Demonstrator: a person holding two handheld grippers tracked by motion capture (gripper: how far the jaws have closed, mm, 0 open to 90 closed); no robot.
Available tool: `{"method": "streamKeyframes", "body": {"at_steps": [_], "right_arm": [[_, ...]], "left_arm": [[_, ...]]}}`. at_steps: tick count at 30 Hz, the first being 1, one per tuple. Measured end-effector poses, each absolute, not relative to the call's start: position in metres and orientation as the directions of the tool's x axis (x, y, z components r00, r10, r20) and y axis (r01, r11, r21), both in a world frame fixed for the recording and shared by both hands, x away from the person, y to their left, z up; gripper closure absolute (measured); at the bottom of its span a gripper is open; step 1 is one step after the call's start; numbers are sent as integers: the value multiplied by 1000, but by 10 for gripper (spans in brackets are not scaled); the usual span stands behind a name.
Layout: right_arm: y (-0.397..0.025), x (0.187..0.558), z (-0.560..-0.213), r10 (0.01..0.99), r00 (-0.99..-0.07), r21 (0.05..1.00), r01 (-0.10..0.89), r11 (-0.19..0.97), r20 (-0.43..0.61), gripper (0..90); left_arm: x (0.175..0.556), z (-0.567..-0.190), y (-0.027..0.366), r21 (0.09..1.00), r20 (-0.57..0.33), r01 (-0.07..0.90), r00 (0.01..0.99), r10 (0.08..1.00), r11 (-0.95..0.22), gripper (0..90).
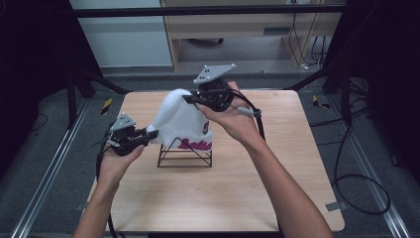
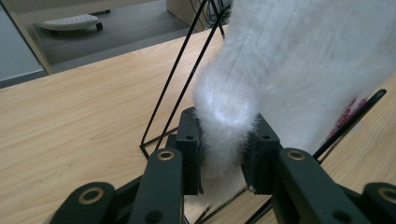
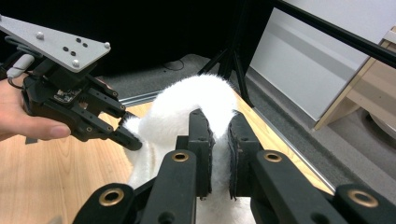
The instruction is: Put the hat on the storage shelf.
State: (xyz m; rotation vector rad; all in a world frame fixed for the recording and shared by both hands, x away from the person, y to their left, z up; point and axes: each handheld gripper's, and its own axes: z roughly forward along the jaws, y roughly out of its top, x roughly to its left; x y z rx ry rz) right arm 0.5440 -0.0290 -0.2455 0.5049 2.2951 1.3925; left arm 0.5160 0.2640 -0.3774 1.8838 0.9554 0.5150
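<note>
Pale wood-grain bench (image 1: 208, 198). Fluffy white knit hat (image 1: 179, 119), pink lettering on cuff, draped over black wire-frame stand (image 1: 184, 154) mid-bench. Left tongs (image 1: 151, 134) pinch the hat's lower left edge, hand low. Right tongs (image 1: 190, 98) look clamped on crown fabric, wrist raised; grip partly hidden.

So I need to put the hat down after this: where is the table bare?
Bare wood lies on the wooden table's near half, before the black wire stand. It is crowded mid-table, where the left gripper and right gripper pinch the fluffy white hat.
</note>
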Motion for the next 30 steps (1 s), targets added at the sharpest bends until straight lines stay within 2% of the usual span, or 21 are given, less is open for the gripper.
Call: {"method": "streamKeyframes", "body": {"at_steps": [14,30], "right_arm": [[-26,536,-256,488,-861,884,109,455,-145,827],[-13,534,-271,472,-871,864,127,487,-138,829]], "left_arm": [[505,-393,266,879,-49,398,624,780,-263,705],[507,-414,275,857,-79,437,635,768,-273,692]]}}
